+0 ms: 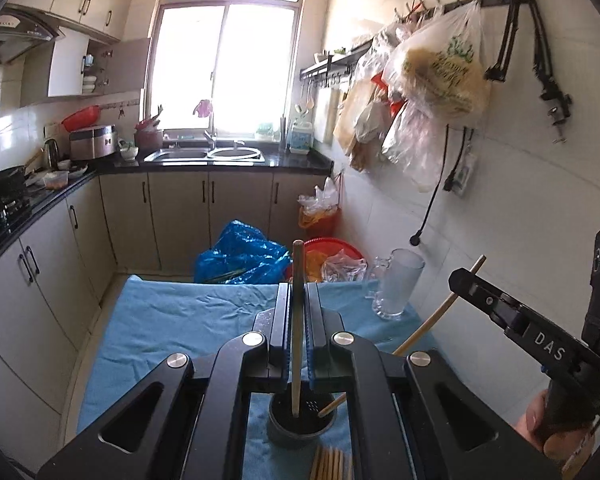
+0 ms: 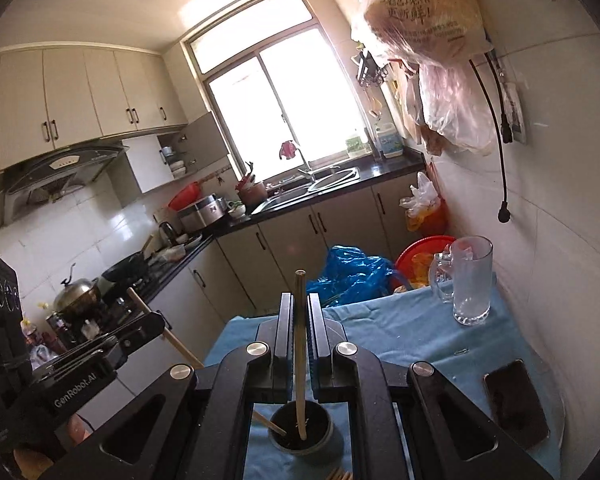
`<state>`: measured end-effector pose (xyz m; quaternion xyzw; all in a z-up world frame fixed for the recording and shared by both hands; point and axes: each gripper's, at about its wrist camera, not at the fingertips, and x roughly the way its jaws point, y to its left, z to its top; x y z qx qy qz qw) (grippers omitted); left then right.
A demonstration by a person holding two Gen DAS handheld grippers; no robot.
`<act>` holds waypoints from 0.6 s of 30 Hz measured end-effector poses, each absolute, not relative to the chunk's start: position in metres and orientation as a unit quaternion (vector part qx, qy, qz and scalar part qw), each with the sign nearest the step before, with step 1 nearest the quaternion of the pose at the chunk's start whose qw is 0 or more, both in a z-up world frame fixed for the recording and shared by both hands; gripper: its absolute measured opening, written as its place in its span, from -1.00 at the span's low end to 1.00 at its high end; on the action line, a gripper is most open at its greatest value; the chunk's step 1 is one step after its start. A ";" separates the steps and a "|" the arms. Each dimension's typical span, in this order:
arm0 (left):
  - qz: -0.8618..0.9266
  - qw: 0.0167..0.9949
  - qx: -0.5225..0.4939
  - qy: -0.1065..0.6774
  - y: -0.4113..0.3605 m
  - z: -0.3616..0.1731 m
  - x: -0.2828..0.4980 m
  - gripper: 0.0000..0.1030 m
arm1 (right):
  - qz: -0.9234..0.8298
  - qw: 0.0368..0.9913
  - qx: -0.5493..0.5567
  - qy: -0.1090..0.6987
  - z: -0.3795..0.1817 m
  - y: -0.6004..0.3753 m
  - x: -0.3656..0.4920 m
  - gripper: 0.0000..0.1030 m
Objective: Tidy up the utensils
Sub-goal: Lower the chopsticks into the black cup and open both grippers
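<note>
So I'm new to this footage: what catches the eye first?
Each gripper's jaws are shut on a wooden chopstick, the left chopstick and the right chopstick, both reaching down into a dark holder on the blue cloth. A glass mug stands at the far right.

Our left gripper (image 1: 297,312) clamped on a wooden chopstick (image 1: 297,320) over the dark holder (image 1: 300,428), our right gripper (image 1: 460,280) pinching another chopstick (image 1: 428,324), blue cloth (image 1: 172,320) beneath
</note>
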<state>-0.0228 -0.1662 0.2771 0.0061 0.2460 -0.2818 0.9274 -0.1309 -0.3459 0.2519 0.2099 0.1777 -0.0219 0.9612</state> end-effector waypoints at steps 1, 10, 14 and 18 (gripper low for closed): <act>-0.283 0.924 0.007 0.257 -0.170 0.270 -0.014 -0.89 | -0.022 0.959 0.213 0.183 0.247 -0.348 -0.124 -0.87; -0.266 0.905 0.000 0.333 -0.181 0.213 0.031 -0.89 | -0.031 0.931 0.228 0.282 0.180 -0.358 -0.071 -0.87; -0.263 0.906 -0.010 0.331 -0.174 0.212 0.034 -0.81 | -0.032 0.923 0.242 0.296 0.163 -0.363 -0.061 -0.85; -0.263 0.908 -0.029 0.326 -0.161 0.218 0.029 -0.29 | -0.032 0.921 0.249 0.299 0.158 -0.367 -0.055 -0.19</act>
